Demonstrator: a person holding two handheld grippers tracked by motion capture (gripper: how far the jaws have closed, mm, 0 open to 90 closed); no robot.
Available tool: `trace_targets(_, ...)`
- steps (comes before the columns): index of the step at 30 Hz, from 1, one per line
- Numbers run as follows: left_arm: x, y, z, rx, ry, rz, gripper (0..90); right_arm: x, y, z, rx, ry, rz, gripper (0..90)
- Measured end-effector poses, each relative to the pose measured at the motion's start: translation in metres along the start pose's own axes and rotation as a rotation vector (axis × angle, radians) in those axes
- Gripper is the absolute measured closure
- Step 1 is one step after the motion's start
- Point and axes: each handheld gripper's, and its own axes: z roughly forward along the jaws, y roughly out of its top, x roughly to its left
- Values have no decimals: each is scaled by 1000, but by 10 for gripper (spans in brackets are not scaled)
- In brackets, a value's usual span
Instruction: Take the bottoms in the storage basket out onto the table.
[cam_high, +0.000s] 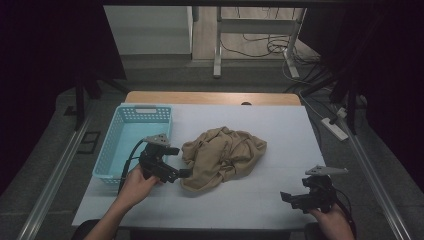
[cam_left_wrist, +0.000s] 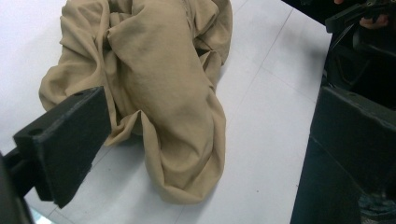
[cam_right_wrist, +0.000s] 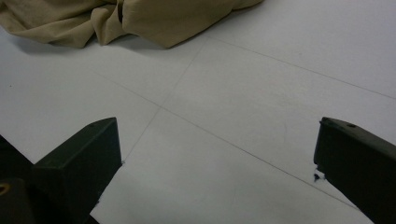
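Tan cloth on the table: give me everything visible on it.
The tan cloth is a soft, matte woven fabric, crumpled into a loose heap with deep folds and a rounded hem-like edge toward the left claw. It lies on the white table, right of the light blue basket and apart from it. The left claw is open, with cloth between its jaws; whether they touch it is unclear. The right claw, open, is well clear.

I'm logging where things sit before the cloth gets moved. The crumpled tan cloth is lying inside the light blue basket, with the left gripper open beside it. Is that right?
Not quite. The tan cloth lies on the white table, to the right of the light blue basket, not inside it; the high view shows this. The left gripper is indeed open beside the cloth.
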Motion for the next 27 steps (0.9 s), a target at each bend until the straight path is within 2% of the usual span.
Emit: trace_targets(27,4,-22,-26,-31,33,-54,0,1,0,0,11,-6,-6,10)
